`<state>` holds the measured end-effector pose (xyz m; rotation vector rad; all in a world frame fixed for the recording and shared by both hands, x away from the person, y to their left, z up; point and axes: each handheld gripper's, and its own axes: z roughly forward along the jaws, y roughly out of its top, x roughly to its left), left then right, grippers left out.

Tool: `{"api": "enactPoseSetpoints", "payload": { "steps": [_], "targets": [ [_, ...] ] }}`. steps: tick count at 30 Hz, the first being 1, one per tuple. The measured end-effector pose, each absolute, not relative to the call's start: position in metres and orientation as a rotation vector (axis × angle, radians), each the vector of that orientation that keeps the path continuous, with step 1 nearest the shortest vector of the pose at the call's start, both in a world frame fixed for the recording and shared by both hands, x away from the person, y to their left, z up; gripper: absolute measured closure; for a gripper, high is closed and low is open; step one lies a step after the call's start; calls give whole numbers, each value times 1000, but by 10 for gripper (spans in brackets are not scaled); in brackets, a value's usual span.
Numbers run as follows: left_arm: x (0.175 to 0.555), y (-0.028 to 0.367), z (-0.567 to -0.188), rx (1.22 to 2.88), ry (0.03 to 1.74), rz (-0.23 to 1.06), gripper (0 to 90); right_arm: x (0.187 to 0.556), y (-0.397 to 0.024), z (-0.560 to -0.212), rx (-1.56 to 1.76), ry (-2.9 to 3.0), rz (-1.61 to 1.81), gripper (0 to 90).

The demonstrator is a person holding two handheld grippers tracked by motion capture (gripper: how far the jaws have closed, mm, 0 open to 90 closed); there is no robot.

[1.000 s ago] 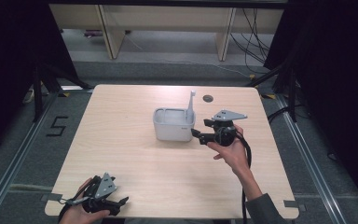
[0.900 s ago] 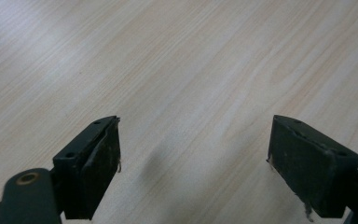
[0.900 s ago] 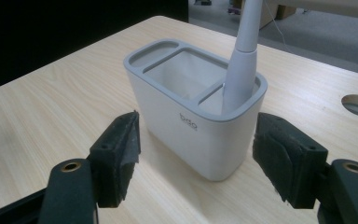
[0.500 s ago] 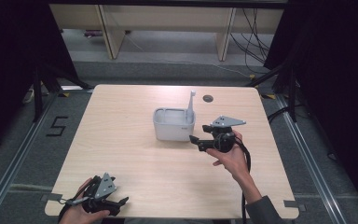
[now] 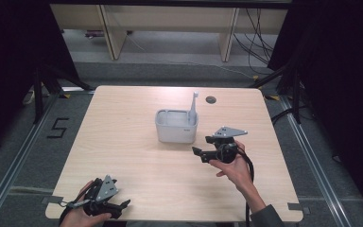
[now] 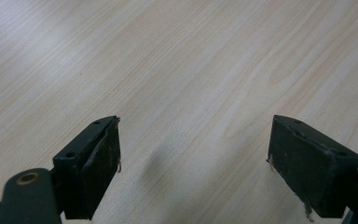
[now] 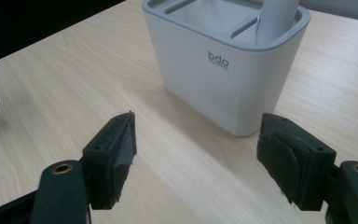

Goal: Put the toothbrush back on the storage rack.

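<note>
Right claw (image 5: 207,147): jaws wide apart, just been opening, nothing between them, held a little above the worktop (image 5: 123,142) and aimed toward 10 o'clock at the white holder (image 5: 176,128). Left claw (image 5: 116,205): jaws likewise spread and empty, parked at the 7 o'clock corner of the worktop, well apart from everything else.

Holder near the middle of the worktop, just beside the right claw, at about 10 o'clock from it. In the right gripper view, seen as a squarish tub (image 7: 223,65) with rounded corners, thick walls and slotted dividers along the top. Probably hard plastic: stiff, light when nearly empty, smooth enough to slip under a loose pinch, unlikely to break. Best hold judged to be across one wall at the rim, or across the whole body if the jaws span it.

Pale stick-like item (image 5: 193,106) standing in the holder's 3 o'clock corner, long axis near vertical, top leaning slightly toward 12 o'clock. Likely thin, light and rigid; too blurred to name. Free upper part the obvious place to pinch.
</note>
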<state>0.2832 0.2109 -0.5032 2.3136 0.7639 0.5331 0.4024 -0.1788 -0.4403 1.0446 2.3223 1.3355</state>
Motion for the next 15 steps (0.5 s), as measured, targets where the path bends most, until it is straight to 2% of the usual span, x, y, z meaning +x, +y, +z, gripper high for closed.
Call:
{"api": "enactPoseSetpoints", "payload": {
  "steps": [15],
  "targets": [
    [283, 211, -503, 2317, 757, 535, 163, 385, -182, -448, 1122, 2349, 1350, 287]
  ]
}}
